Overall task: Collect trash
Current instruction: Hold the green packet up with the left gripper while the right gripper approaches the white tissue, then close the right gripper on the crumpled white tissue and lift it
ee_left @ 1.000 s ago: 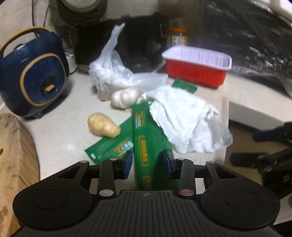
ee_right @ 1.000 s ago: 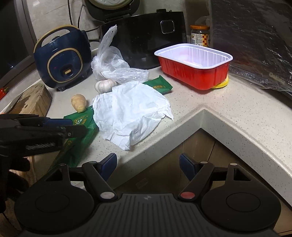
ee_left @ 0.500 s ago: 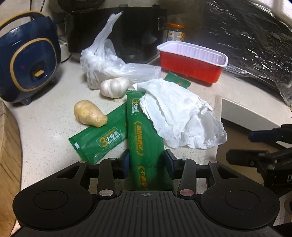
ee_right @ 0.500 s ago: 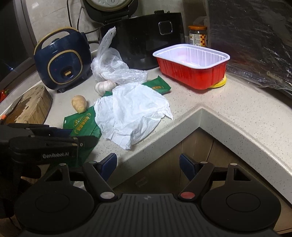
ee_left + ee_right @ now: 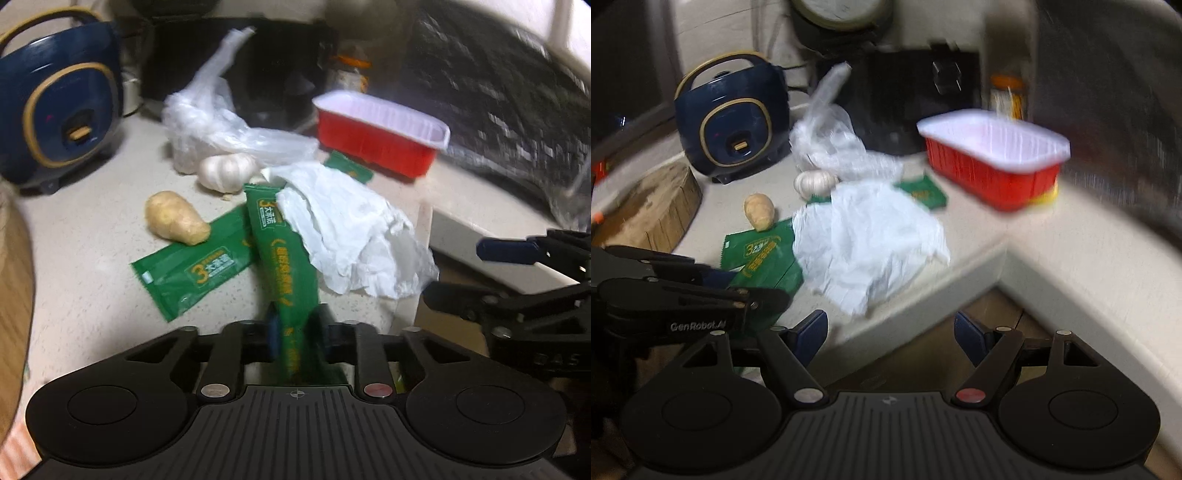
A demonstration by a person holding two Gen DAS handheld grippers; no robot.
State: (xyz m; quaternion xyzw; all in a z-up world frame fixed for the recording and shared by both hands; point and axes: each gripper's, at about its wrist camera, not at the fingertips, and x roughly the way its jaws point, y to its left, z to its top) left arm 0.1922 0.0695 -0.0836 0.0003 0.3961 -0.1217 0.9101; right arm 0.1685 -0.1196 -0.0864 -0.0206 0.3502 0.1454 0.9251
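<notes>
My left gripper (image 5: 297, 332) has a long green wrapper (image 5: 284, 254) between its jaws, which are closing; the pads pinch its near end and the wrapper bends up off the counter. A second green wrapper (image 5: 192, 273) lies flat to its left, and a crumpled white sheet (image 5: 351, 236) covers its far right side. A small green packet (image 5: 349, 168) lies beyond the sheet. My right gripper (image 5: 890, 332) hovers open over the counter's front edge with nothing between its fingers. In the right wrist view the left gripper (image 5: 757, 286) sits at the lower left on the green wrapper (image 5: 768, 269).
A red tray (image 5: 380, 140) with a white lining stands at the back right. A clear plastic bag (image 5: 221, 125), a garlic bulb (image 5: 227, 170) and a ginger piece (image 5: 173, 218) lie nearby. A blue rice cooker (image 5: 59, 99) and a wooden block (image 5: 650, 206) stand left.
The left jaws have closed from wide apart onto the long green wrapper, which now bends upward. The right gripper stays open in about the same place.
</notes>
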